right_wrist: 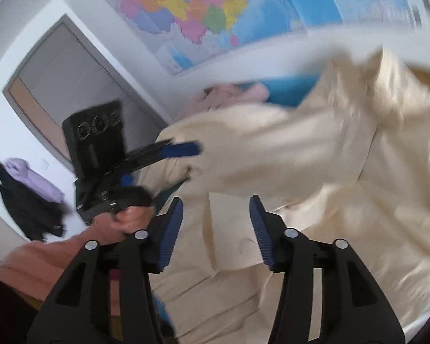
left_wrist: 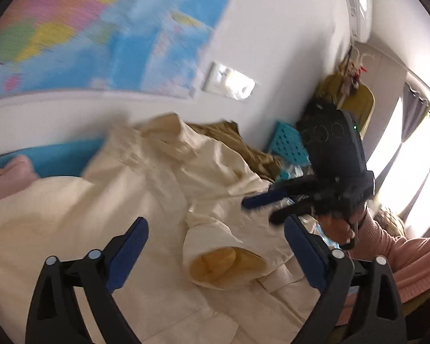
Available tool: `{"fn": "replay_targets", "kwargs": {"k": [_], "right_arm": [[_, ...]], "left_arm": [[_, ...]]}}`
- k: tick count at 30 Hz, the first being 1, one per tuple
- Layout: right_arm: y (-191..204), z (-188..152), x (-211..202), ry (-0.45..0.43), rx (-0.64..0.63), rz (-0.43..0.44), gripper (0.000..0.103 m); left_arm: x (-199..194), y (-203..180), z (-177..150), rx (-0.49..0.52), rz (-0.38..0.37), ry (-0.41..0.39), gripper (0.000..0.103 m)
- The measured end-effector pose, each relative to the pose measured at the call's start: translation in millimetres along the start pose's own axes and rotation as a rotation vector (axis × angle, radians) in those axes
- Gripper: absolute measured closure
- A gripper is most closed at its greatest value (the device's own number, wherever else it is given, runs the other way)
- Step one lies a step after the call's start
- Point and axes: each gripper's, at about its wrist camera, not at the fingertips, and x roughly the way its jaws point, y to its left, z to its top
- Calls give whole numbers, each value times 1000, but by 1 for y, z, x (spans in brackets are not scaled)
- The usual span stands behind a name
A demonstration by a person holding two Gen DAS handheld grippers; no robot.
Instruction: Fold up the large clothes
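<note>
**Both grippers clear of the coat, nothing held**

Left wrist view:
- My left gripper (left_wrist: 216, 239) has its black jaws with blue pads spread wide. Nothing between them, pads press on nothing.
- Below and ahead lies the large cream cotton coat with a mustard-yellow lining (left_wrist: 146, 197), rumpled, spread over the blue bed surface (left_wrist: 57, 157). One cream sleeve cuff (left_wrist: 223, 261) sits between my jaws in the picture, open end towards the camera, yellow lining showing.
- My right gripper (left_wrist: 261, 207) comes in from the right edge, above the coat near the collar side. Jaws parted, no cloth in them as far as the blur lets me tell. My right hand (left_wrist: 338, 226), in a pink knitted sleeve (left_wrist: 401, 252), holds its handle.
- Behind the coat: olive-brown cloth (left_wrist: 243, 143), a teal perforated plastic basket (left_wrist: 289, 146), and a soft pink garment (left_wrist: 5, 177) at left edge.
- Wall: a colourful map (left_wrist: 100, 28), heavily blurred.

Right wrist view:
- My right gripper (right_wrist: 216, 229) has its jaws partly open, gap clearly visible, empty. Coat (right_wrist: 315, 172) lies under and beyond the tips, blurred, filling the right half.
- My left gripper (right_wrist: 183, 150) is at left, blue tip just at the coat's edge; whether it touches I cannot tell. My left hand (right_wrist: 123, 218) grips its handle.
- Further back at left: a lilac garment on dark clothing (right_wrist: 31, 192) beside a grey door (right_wrist: 63, 86). Map (right_wrist: 200, 11) above on the wall.
</note>
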Motion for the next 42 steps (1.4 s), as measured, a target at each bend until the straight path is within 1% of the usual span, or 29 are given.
{"fn": "replay_targets", "kwargs": {"k": [1, 2, 4, 7, 8, 9, 12, 13, 14, 15, 16, 17, 18, 19, 20, 21, 23, 24, 26, 28, 30, 31, 33, 34, 36, 37, 38, 41, 42], "right_arm": [[1, 5, -6, -17, -17, -24, 47], [-4, 10, -19, -53, -29, -98, 42], [-19, 12, -41, -89, -35, -324, 40], [-67, 14, -62, -62, 16, -643, 39], [-79, 13, -66, -45, 47, -681, 39], [-100, 11, -70, -22, 103, -708, 39], [-143, 2, -69, 59, 182, -754, 42], [-151, 2, -64, 79, 187, -765, 45], [-157, 0, -60, 99, 185, -766, 60], [-163, 1, -54, 120, 170, -786, 70], [-167, 1, -52, 128, 166, -785, 91], [-171, 4, -54, 120, 179, -767, 98], [-170, 6, -63, 83, 199, -750, 98], [-169, 10, -80, 18, 241, -677, 99], [-168, 13, -96, -43, 277, -625, 99], [-169, 16, -124, -147, 326, -571, 99], [-179, 14, -161, -270, 417, -440, 100], [-187, 11, -174, -313, 462, -439, 100], [-202, 7, -174, -309, 501, -463, 100], [-222, -2, -167, -277, 554, -492, 101], [-237, -18, -168, -319, 619, -461, 100], [-241, -22, -166, -330, 648, -448, 99], [-247, -30, -165, -329, 691, -442, 93], [-241, -32, -169, -336, 677, -445, 85], [-214, -31, -177, -346, 565, -522, 62], [-199, -31, -181, -361, 499, -568, 44], [-175, -32, -184, -376, 408, -604, 37], [-131, -34, -173, -311, 205, -621, 36], [-117, -37, -157, -255, 122, -637, 36]], "left_arm": [[-4, -1, -1, 0, 10, -1, 9], [-6, -3, -5, 4, 13, 4, 7], [-2, -7, -10, 18, 17, 31, 7], [22, -7, -18, 26, 61, 105, 7], [32, -6, -21, 28, 82, 132, 7], [43, -4, -25, 43, 136, 164, 7], [69, 8, -35, 43, 241, 246, 7], [73, 12, -37, 38, 259, 261, 8], [77, 16, -39, 33, 279, 284, 11], [85, 23, -41, 18, 307, 327, 19], [91, 29, -41, -2, 324, 366, 31], [96, 36, -43, -27, 324, 403, 42], [100, 41, -43, -46, 314, 422, 56], [102, 40, -43, -28, 325, 411, 66], [103, 38, -42, 4, 333, 405, 71], [104, 35, -42, 34, 354, 404, 75], [107, 37, -42, 35, 363, 411, 75], [109, 40, -43, 24, 353, 416, 74], [113, 51, -43, -17, 347, 411, 72], [111, 60, -40, -53, 337, 401, 63], [103, 64, -35, -72, 334, 384, 55], [97, 65, -33, -80, 330, 372, 38], [88, 70, -28, -110, 296, 366, 16], [83, 71, -25, -115, 282, 361, 16], [78, 71, -19, -96, 283, 360, 16], [79, 72, -17, -93, 281, 360, 16], [81, 71, -15, -97, 267, 362, 16], [89, 74, -13, -111, 242, 371, 18], [94, 71, -13, -97, 242, 379, 26]]}}
